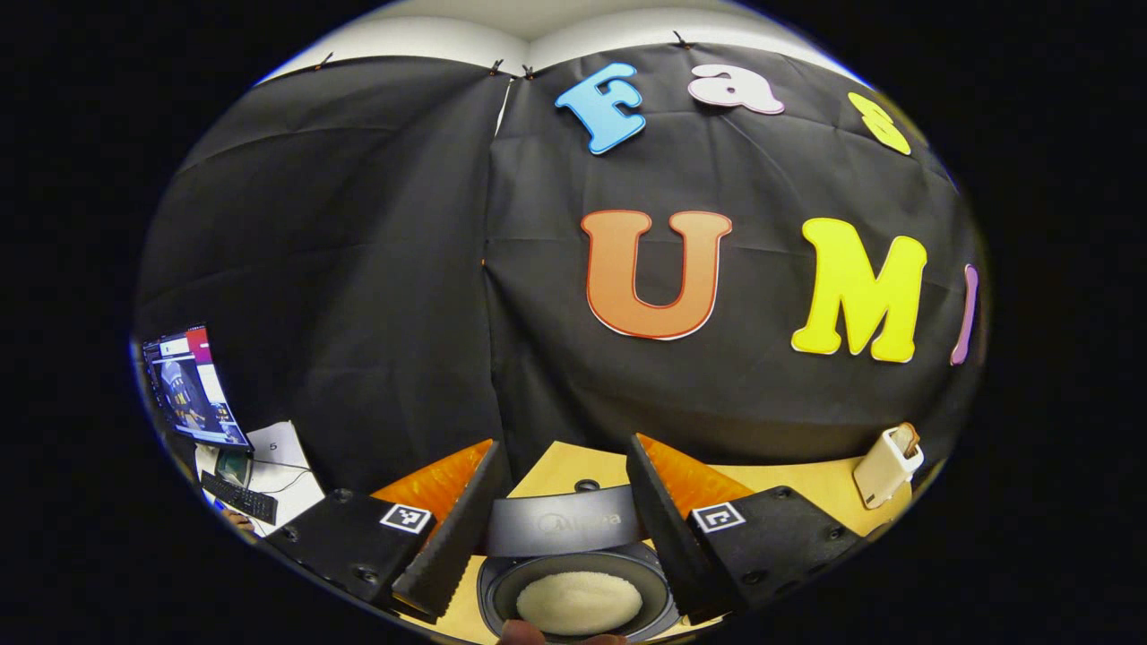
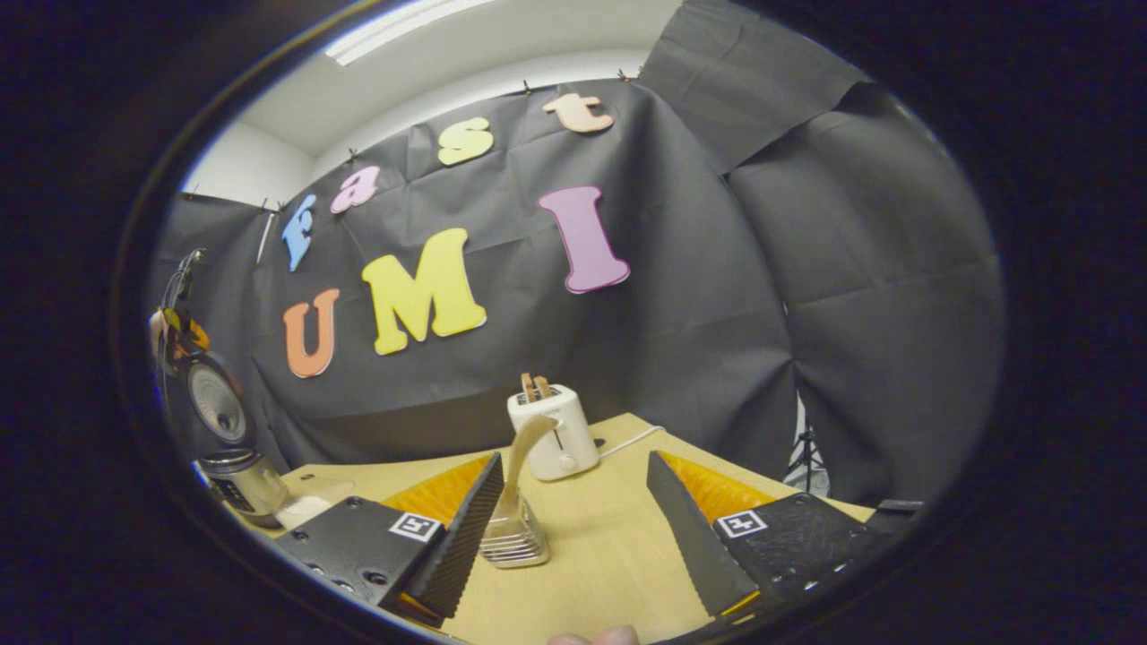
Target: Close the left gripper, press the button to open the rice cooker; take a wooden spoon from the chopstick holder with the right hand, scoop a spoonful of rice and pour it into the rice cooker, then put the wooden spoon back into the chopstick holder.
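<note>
In the left gripper view the rice cooker [image 1: 573, 573] sits right below me with its grey lid [image 1: 560, 520] raised and white rice [image 1: 578, 602] in the dark pot. My left gripper [image 1: 556, 546] is open, its fingers straddling the cooker from above. In the right gripper view a wooden spoon [image 2: 527, 448] stands in the small chopstick holder [image 2: 513, 536] on the table. My right gripper [image 2: 582, 537] is open, and the holder is close to its left finger. The cooker [image 2: 237, 484] stands at the far left with its lid [image 2: 213, 400] up.
A white toaster [image 2: 551, 430] stands behind the holder, also at the right of the left gripper view [image 1: 885, 466]. A pale rice container [image 2: 309, 506] lies beside the cooker. A monitor [image 1: 188, 385] and keyboard [image 1: 237, 497] sit off to the left. The wooden table [image 2: 591, 573] runs up to the black cloth wall.
</note>
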